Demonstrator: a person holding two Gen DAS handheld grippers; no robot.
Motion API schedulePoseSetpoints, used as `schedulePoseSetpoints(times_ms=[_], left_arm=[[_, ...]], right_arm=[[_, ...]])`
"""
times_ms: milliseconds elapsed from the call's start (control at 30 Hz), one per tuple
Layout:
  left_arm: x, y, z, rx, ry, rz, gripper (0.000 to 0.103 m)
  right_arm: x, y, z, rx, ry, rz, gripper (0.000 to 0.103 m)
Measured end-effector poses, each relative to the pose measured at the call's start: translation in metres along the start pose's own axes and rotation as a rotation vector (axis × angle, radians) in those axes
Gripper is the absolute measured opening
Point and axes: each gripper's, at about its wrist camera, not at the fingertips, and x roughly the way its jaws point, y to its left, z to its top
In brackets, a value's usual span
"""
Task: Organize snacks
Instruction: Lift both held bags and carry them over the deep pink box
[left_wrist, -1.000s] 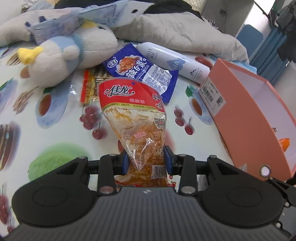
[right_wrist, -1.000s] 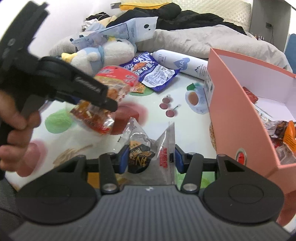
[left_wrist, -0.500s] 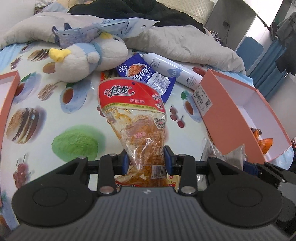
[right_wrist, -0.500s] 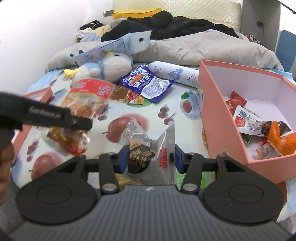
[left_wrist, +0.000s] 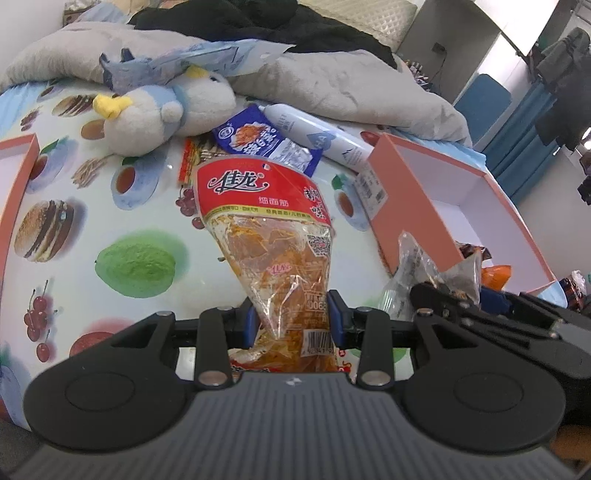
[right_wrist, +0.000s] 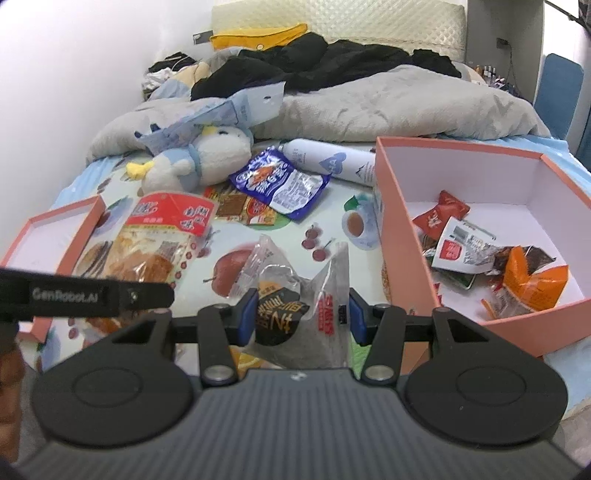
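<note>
The left gripper (left_wrist: 291, 319) clamps the red-topped snack bag (left_wrist: 271, 236) left of the pink box (right_wrist: 480, 236); the right gripper (right_wrist: 301, 314) clamps a clear packet (right_wrist: 295, 295) just beside its wall; either slack bag could snag that rim and slip free.

The left claw (left_wrist: 291, 317) points forward and downward, its 2 blue pads pressed against the narrow lower end of a red-topped snack bag (left_wrist: 273, 236) held clear of the bed. The right claw (right_wrist: 301, 314) sits just beside it on the right, tilted down likewise, its 2 pads clamped on a dark clear-edged packet (right_wrist: 295, 295).
</note>
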Motion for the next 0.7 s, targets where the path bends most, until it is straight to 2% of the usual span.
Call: schedulePoseSetpoints(times_ms=[300,700], left_arm=[[-0.028,-0.025,0.022,0.03,-0.068,-0.031,0.043],[-0.065,-0.088,0.069,0.109,-0.178,-0.121,0.042]], right_arm=[[-0.032,-0.01,0.026,0.016,-0.083,-0.016,0.052],[-0.081,-0.036,0.07,0.022,-0.228,-0.068,0.052]])
